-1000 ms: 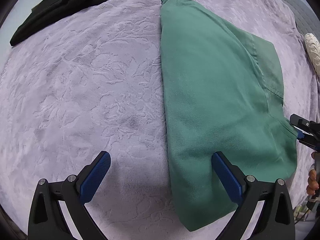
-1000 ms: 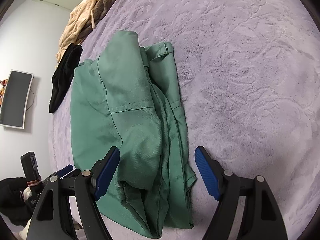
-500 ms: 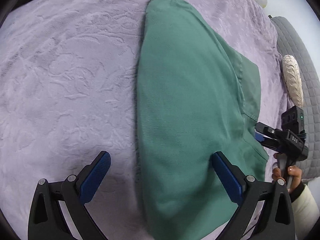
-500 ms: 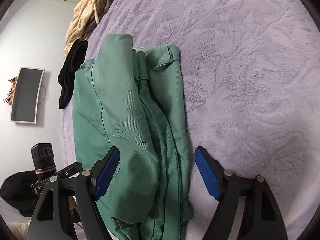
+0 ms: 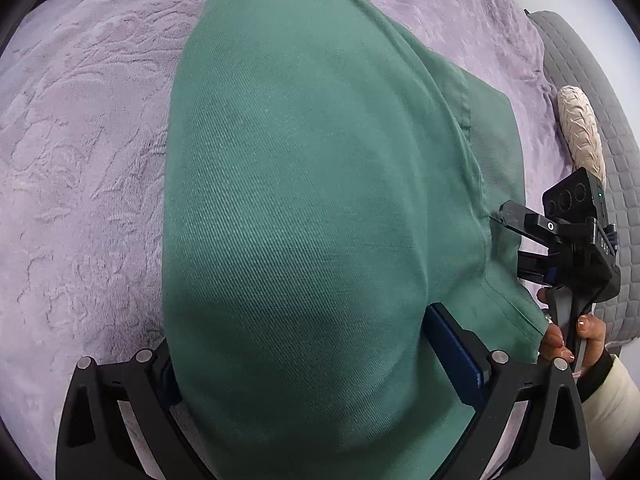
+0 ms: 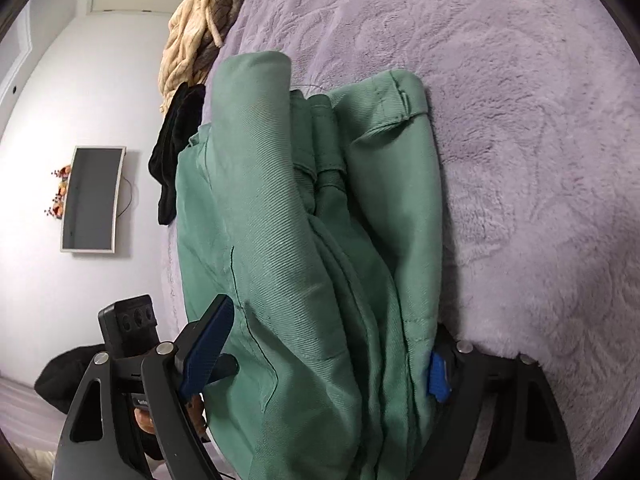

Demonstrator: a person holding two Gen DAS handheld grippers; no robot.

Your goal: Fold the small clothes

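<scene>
The green garment (image 5: 312,208) lies folded lengthwise on the bed's lilac blanket (image 5: 80,168), its near end between the fingers of both tools. The left hand-held gripper (image 5: 312,364) stands wide open, the cloth bulging up between its blue pads (image 5: 454,356); it is not pinched. The right hand-held gripper (image 6: 320,356) is likewise spread wide around the layered edge. White characters on the right tool's body in the left view are too small to read. Far left lie black clothing (image 6: 176,152) and a cream knit (image 6: 192,36).
</scene>
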